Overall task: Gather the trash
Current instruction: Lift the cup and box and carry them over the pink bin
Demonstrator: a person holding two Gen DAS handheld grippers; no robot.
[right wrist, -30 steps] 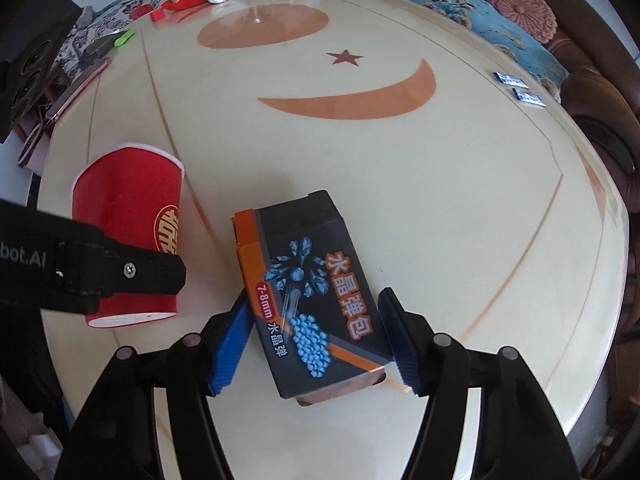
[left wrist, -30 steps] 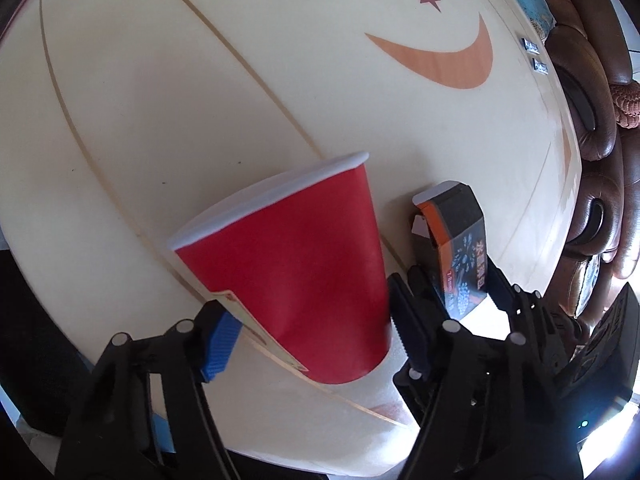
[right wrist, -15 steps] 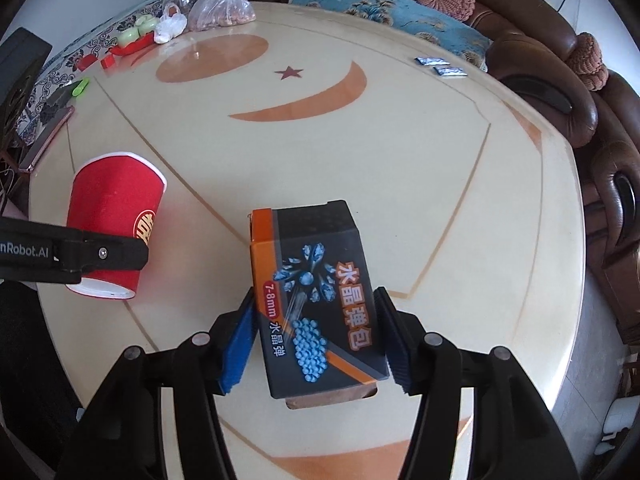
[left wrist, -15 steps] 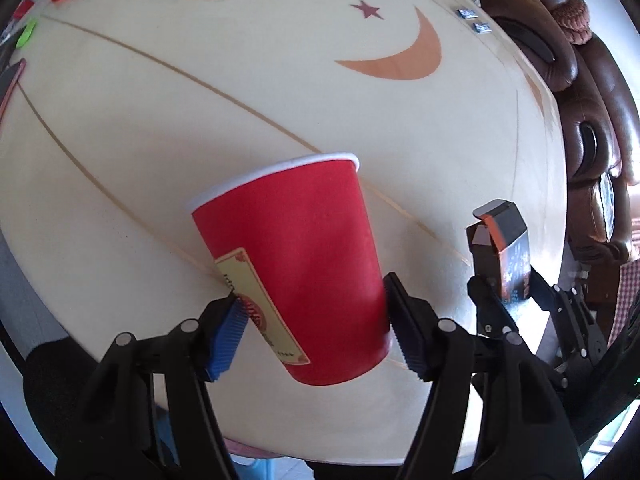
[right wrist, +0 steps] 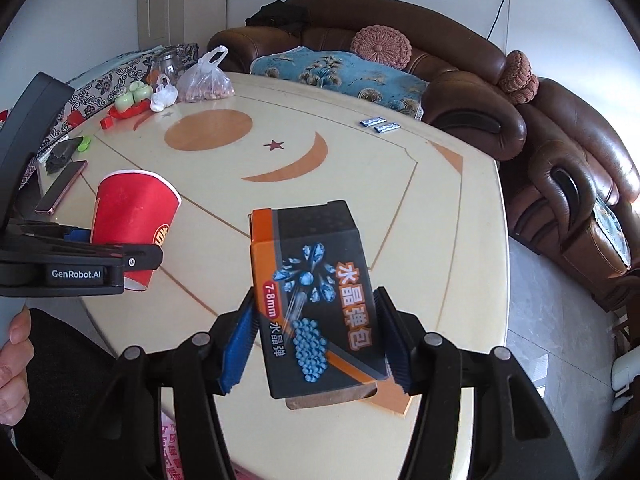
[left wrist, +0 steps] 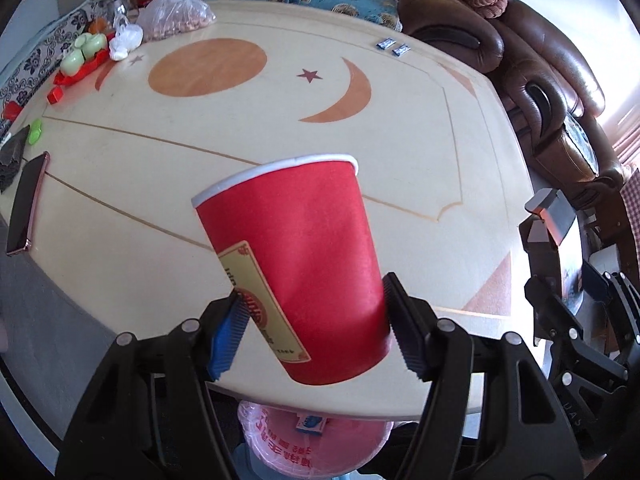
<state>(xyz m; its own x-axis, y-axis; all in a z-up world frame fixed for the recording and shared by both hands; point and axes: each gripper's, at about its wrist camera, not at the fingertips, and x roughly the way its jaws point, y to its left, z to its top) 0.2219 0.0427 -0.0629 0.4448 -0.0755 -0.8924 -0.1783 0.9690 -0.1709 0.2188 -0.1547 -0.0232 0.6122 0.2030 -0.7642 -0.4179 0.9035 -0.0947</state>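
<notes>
My left gripper [left wrist: 314, 334] is shut on a red paper cup [left wrist: 296, 264] with a white rim and a gold label, held tilted above the table's near edge. The cup also shows in the right wrist view [right wrist: 132, 216]. My right gripper [right wrist: 316, 340] is shut on a black and orange box [right wrist: 316, 300] with blue beads printed on it, held above the round cream table [right wrist: 400, 184]. The box shows at the right edge of the left wrist view [left wrist: 550, 220]. A bin lined with a pink bag [left wrist: 316, 436] sits under the table edge, below the cup.
Two small blue packets [left wrist: 394, 46] lie at the table's far edge. A bag of nuts [left wrist: 176, 16], a white bag, green and red items [left wrist: 82, 54] sit far left. A phone [left wrist: 26, 204] lies at the left edge. A brown sofa [right wrist: 560, 160] curves behind and right.
Both grippers have risen and pulled back from the table with the cup and the box; more of the table and room shows, and the pink-lined bin has come into view below.
</notes>
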